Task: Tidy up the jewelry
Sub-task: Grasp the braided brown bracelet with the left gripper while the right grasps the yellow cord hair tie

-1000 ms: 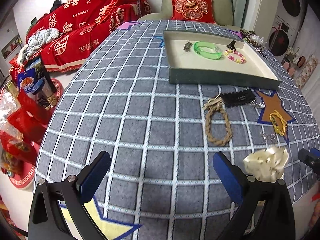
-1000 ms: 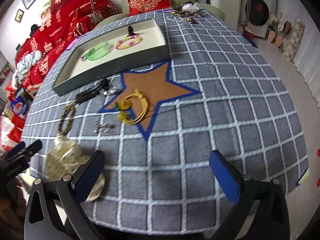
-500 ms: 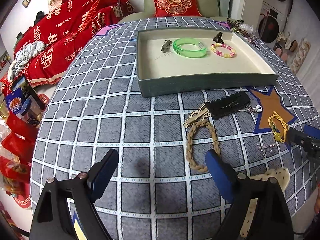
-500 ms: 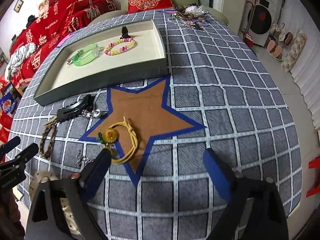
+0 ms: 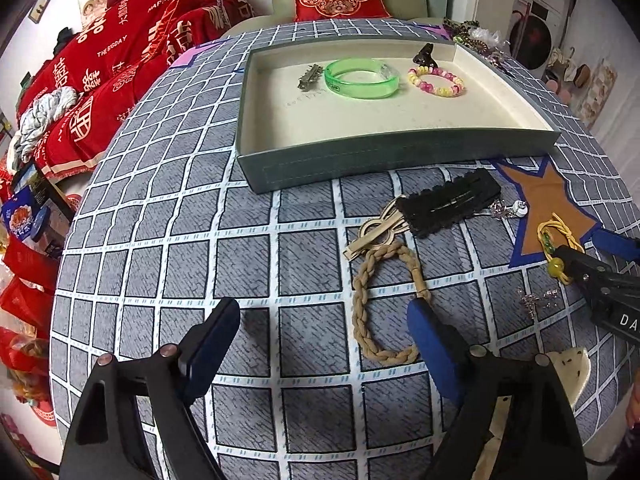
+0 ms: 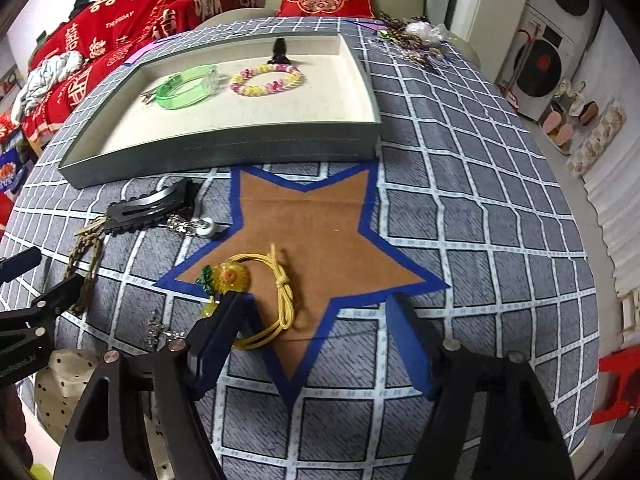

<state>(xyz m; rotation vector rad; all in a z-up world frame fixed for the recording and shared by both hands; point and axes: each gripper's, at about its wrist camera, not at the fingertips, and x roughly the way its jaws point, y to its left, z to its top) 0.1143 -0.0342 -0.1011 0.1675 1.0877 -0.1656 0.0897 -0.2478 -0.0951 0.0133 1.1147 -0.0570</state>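
On the round table with the grey checked cloth (image 5: pixel 168 248) stood one shallow grey-green tray (image 5: pixel 384 160) with a cream inside. In the tray I counted four pieces: one green bangle (image 5: pixel 362 79), one pink and yellow bead bracelet (image 5: pixel 436 81), one small metal hair clip (image 5: pixel 309 77) just beside the bangle, and one small dark clip (image 5: pixel 425 55) near the far wall. In front of the tray, on the cloth, lay one black lace hair clip (image 5: pixel 450 204), one pale flat clip (image 5: pixel 374 232) touching it, and one braided rope bracelet (image 5: pixel 384 304) just below them. Near the black clip lay one small silver charm with a white bead (image 6: pixel 196 227), and lower on the cloth another small silver piece (image 6: pixel 158 330), too small to tell what it was. One yellow cord hair tie with a flower (image 6: pixel 256 292) lay on the brown star patch (image 6: pixel 320 232). One cream dotted cloth piece (image 6: pixel 60 384) was at the near edge of the table. The left gripper (image 5: pixel 324 340) was spread wide and its jaws were closing, the bottom of the rope bracelet between them, the right finger at its loop but not pressing it. The right gripper (image 6: pixel 316 328) was also spread and closing, one end of the yellow hair tie between its jaws, not yet pinched.
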